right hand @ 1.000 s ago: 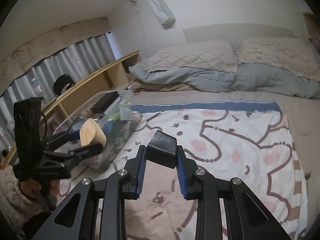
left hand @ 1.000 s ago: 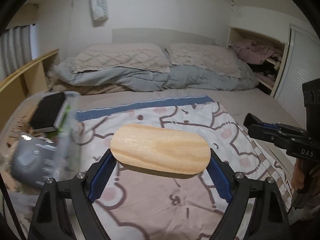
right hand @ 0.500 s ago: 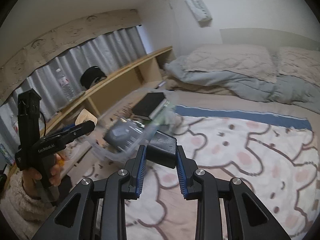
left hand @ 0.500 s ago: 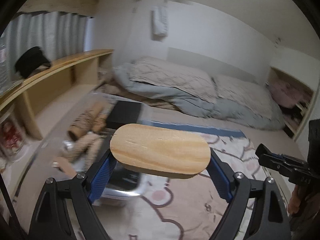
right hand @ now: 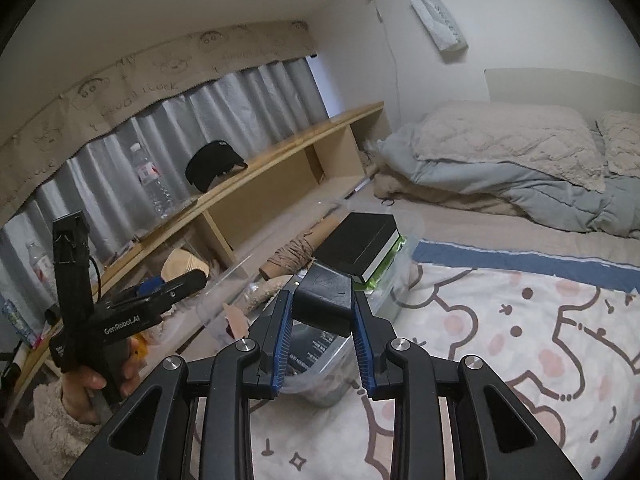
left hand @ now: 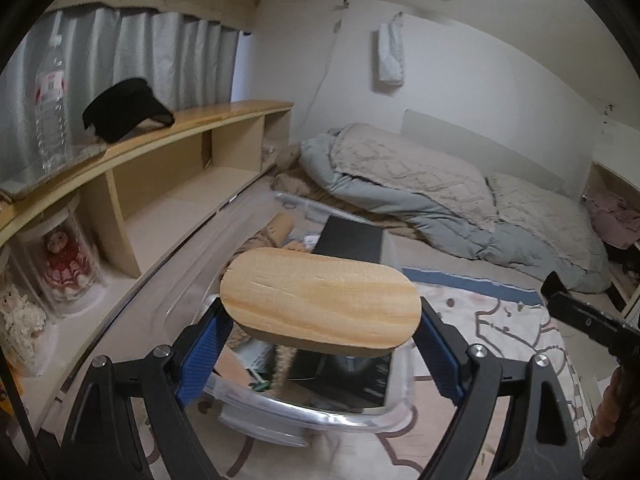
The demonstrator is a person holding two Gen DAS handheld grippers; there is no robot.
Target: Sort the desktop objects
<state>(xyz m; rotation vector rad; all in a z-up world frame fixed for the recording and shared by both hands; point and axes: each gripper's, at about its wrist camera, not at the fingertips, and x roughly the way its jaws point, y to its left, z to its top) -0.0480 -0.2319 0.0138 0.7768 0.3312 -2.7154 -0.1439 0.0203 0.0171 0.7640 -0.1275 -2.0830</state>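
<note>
Where the patterned blanket (right hand: 520,320) ends, a wooden shelf (right hand: 280,152) runs.

The left gripper (left hand: 320,316) is spread wide, its blue-padded fingers (left hand: 202,354) clamping the ends of an oblong pale wooden block (left hand: 320,300). The right gripper (right hand: 322,320) is narrowly set, pads pressing a small black plastic wedge (right hand: 324,300). A bare hand (right hand: 90,384) in a fuzzy cream sleeve (right hand: 52,416) grips the left handle.
</note>
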